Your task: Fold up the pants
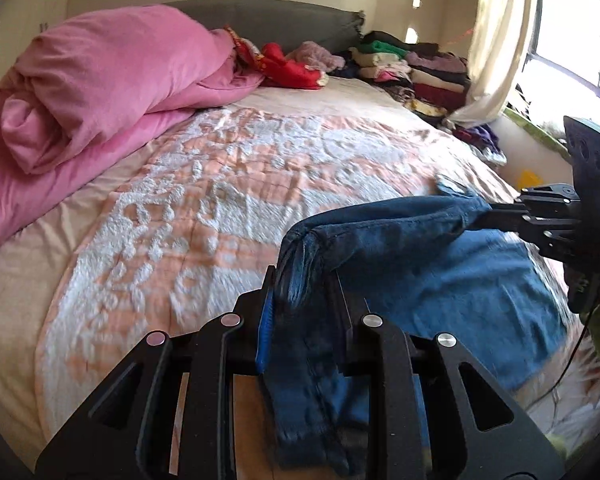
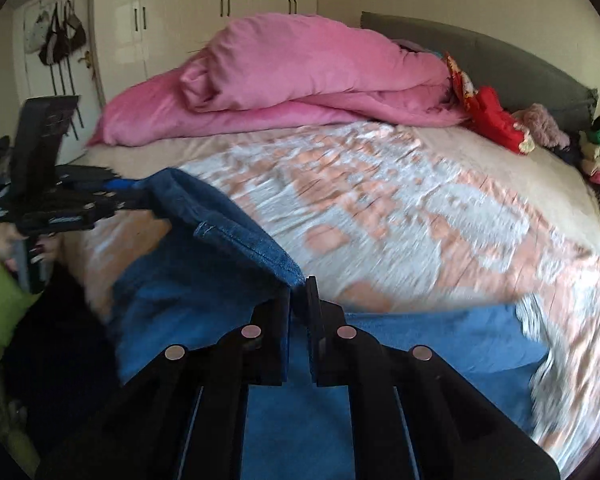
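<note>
On the bed, peach-and-white quilt, pink duvet heaped at far side near grey headboard. Blue jeans at near edge, partly lifted, rest lying on quilt. Left hand-held gripper clamped on a bunched fold of denim. Right hand-held gripper closed tight, pinching a hemmed corner of the jeans. Both views motion-blurred.

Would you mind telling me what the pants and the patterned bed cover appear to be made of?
Pants: most likely denim, matte mid-blue, with a stitched hem and visible seam lines.
Bed cover: seemingly a soft quilted or tufted textile, peach with raised fuzzy white patterning; the exact fibre cannot be told.
</note>
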A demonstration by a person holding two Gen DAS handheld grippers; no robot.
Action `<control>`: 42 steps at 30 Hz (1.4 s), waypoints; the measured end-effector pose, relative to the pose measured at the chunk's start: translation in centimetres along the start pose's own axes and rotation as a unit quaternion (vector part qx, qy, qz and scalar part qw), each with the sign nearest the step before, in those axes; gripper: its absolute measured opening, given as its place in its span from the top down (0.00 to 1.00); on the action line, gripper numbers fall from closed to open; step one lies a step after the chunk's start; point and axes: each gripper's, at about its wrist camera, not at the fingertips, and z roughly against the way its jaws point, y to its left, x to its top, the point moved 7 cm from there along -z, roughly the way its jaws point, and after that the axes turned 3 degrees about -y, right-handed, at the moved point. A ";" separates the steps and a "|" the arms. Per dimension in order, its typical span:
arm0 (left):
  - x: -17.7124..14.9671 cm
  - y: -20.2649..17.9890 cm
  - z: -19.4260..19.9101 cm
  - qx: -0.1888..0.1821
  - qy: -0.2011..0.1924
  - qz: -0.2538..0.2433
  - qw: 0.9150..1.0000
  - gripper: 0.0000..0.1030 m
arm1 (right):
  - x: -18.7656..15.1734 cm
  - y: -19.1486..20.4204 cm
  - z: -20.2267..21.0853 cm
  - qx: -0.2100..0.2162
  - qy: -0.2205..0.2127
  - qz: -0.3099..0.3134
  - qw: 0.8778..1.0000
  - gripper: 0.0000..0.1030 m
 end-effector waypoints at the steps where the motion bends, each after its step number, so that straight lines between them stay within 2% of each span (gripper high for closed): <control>1: -0.4 -0.2 0.3 -0.001 0.002 -0.003 1.000 0.85 | -0.8 0.8 0.6 0.005 0.001 -0.002 1.000 0.94; 7: -3.4 -1.9 2.2 0.003 0.025 -0.035 0.999 0.85 | -5.8 6.5 2.8 0.038 0.022 -0.001 0.999 0.94; 13: -6.4 -1.6 2.2 0.021 0.070 -0.037 0.997 0.83 | -9.5 10.3 2.2 0.053 0.043 -0.004 0.998 0.94; 19: -9.5 0.9 1.6 0.049 0.123 0.013 0.991 0.81 | -11.6 11.3 0.1 0.050 0.074 -0.012 0.996 0.92; 24: -9.5 1.6 4.7 0.040 0.100 0.056 0.993 0.81 | -11.7 11.6 -0.3 0.043 0.076 -0.009 0.996 0.90; 28: -7.2 -1.2 5.9 0.012 0.071 0.039 0.997 0.81 | -11.8 12.0 -0.1 0.053 0.072 -0.014 0.996 0.81; 31: -5.9 -4.2 4.3 -0.020 0.075 0.013 0.997 0.81 | -11.8 12.3 0.2 0.056 0.074 -0.016 0.996 0.78; 33: -6.3 -5.2 2.1 -0.010 0.098 -0.005 0.995 0.81 | -11.7 12.4 0.8 0.061 0.073 -0.021 0.995 0.77; 35: -7.4 -4.9 0.4 0.010 0.122 -0.009 0.992 0.81 | -11.2 12.4 2.0 0.058 0.064 -0.022 0.996 0.65; 37: -9.0 -4.2 -0.6 0.011 0.147 0.010 0.989 0.81 | -10.2 12.1 3.1 0.046 0.044 -0.017 0.998 0.53; 40: -10.3 -3.6 -0.8 0.006 0.158 0.020 0.987 0.81 | -8.3 11.3 3.8 0.032 0.017 -0.025 0.999 0.46; 42: -10.6 -3.5 -0.6 0.005 0.157 0.019 0.987 0.81 | -7.9 11.0 3.1 0.024 0.020 -0.028 0.999 0.44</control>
